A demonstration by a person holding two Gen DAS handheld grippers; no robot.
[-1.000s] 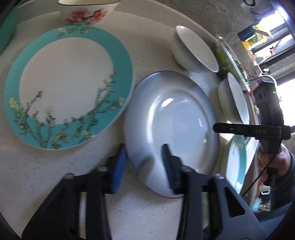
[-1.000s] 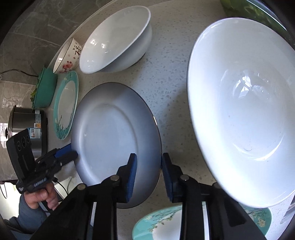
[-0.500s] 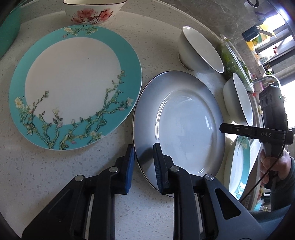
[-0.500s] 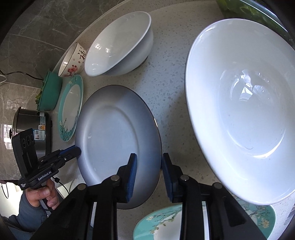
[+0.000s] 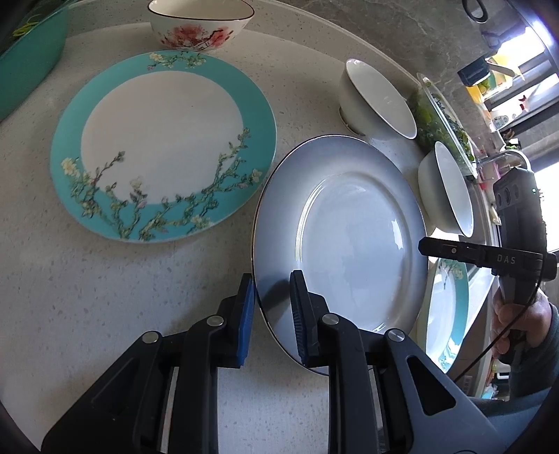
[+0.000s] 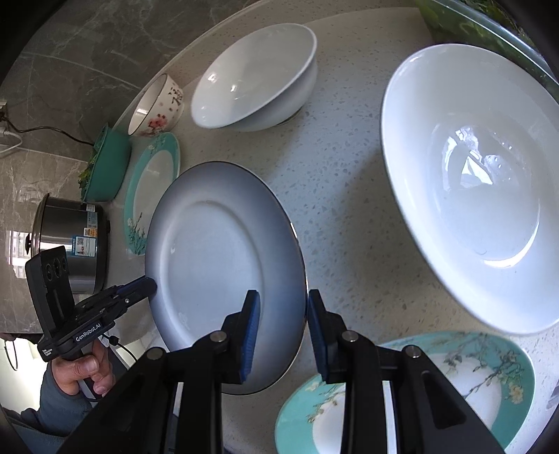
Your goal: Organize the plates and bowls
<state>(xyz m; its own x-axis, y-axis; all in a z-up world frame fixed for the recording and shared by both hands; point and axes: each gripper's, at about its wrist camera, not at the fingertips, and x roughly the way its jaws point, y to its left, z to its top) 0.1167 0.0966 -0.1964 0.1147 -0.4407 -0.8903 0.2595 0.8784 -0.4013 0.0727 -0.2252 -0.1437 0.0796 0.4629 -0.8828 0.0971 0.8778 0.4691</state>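
Note:
A grey plate with a dark rim lies on the speckled counter between both grippers. My left gripper is shut on its near-left rim, one blue pad above and one below. In the right wrist view the same plate has its right rim between the pads of my right gripper, which is shut on it. The plate's right edge overlaps a teal floral plate. A second teal floral plate lies flat to the left.
Two white bowls stand beyond the grey plate. A pink-flowered bowl and a green dish sit at the back left, a glass dish of greens at the back right. A steel cooker stands past the counter edge.
My left gripper's fingers, wide apart a second ago, have closed on the grey plate's rim. The right gripper has kept its hold and shifted slightly.

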